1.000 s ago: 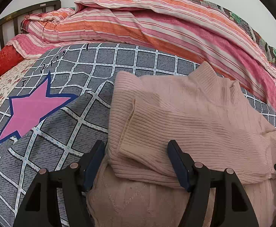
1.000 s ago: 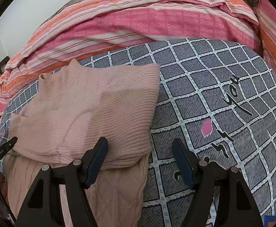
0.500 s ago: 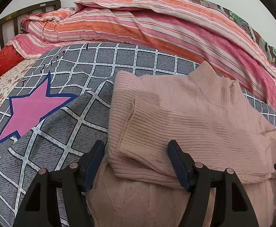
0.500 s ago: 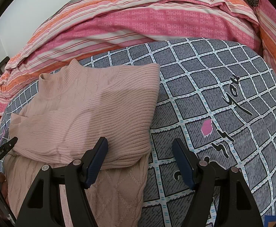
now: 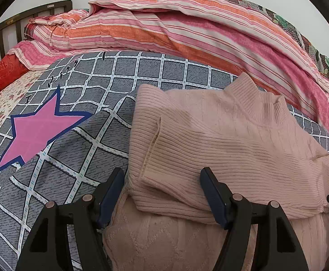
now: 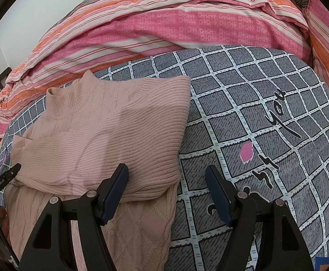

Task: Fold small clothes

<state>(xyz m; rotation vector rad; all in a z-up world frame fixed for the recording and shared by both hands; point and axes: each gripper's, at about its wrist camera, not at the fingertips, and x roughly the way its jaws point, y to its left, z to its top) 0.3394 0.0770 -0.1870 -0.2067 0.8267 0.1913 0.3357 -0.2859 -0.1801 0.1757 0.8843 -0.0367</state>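
Both tongs gape wide and hold nothing: the left tongs (image 5: pixel 162 194) straddle the pink sweater's (image 5: pixel 220 142) near-left folded edge, the right tongs (image 6: pixel 166 192) its right corner. It lies flat on the grey checked bedspread (image 6: pixel 243 103), striped quilt (image 5: pixel 164 27) bunched beyond.

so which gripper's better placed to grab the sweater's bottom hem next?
Probably left. The left gripper is open with sweater fabric between its fingers. The right gripper is also open, but straddles the sweater's edge, half over the checked bedsheet.
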